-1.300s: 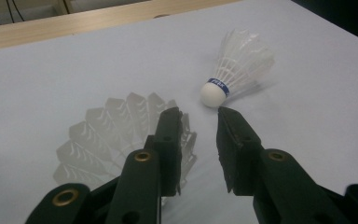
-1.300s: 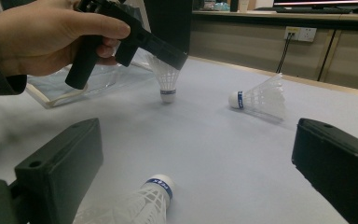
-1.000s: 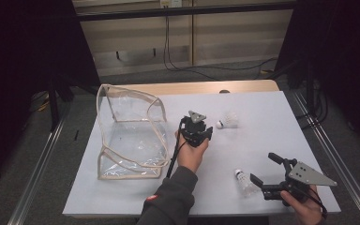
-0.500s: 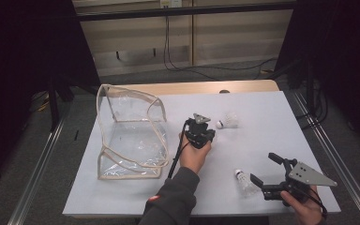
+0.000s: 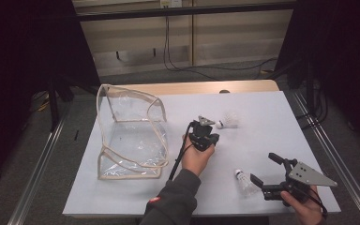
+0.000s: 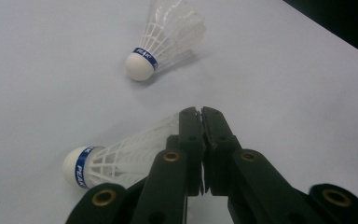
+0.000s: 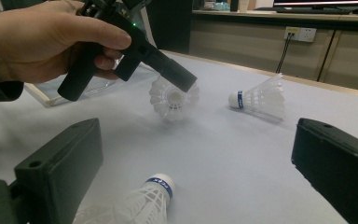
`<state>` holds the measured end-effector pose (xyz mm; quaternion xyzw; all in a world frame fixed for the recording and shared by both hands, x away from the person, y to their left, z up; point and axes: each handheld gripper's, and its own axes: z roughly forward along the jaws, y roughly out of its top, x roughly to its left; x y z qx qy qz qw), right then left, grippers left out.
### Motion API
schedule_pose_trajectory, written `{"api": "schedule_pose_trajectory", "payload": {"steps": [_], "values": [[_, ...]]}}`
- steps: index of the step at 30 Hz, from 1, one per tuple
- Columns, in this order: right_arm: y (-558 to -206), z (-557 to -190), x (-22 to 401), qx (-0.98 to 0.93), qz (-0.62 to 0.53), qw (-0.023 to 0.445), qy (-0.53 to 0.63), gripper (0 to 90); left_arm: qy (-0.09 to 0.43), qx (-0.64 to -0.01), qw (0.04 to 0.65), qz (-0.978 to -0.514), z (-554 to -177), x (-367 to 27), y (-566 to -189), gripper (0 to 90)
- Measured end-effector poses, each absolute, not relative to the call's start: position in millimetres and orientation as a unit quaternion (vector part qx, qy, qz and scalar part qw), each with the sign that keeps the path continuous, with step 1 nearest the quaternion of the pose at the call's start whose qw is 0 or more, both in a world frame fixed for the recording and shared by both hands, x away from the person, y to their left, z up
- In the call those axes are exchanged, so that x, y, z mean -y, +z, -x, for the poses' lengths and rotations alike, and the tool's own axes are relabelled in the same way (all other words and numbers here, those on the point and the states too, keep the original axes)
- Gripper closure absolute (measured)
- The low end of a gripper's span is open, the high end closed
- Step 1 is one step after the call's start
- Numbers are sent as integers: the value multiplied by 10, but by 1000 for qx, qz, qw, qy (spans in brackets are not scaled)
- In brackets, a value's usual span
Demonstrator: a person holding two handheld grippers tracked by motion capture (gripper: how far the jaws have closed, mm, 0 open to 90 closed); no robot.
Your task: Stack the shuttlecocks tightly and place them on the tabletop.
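My left gripper (image 5: 205,135) (image 6: 200,113) is shut on the feather rim of a white shuttlecock (image 6: 116,161) with a blue band. The right gripper view shows that shuttlecock (image 7: 173,99) from its feather end, at the left gripper's tip (image 7: 186,84). A second shuttlecock (image 5: 229,121) (image 6: 165,39) (image 7: 258,98) lies on its side just beyond. My right gripper (image 5: 266,169) (image 7: 198,140) stands open near the table's front right. A third shuttlecock (image 5: 244,180) (image 7: 144,203) lies just in front of its jaws, cork pointing away.
A clear plastic bag (image 5: 131,136) with beige piping stands open at the left of the white table (image 5: 281,117). Metal rails run along both sides of the table. A wooden strip (image 5: 192,88) lines its far edge.
My left gripper has shifted slightly to the right and toward the person. The right gripper has stayed where it was.
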<state>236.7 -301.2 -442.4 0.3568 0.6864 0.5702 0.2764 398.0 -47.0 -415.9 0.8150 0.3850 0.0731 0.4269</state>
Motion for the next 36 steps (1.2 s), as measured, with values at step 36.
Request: {"api": "schedule_pose_trajectory", "payload": {"steps": [36], "values": [[-4427,-2365,3014,-687,-359,276,568,14,95,-357,421,-828,-3972,388,-4009,569]]}}
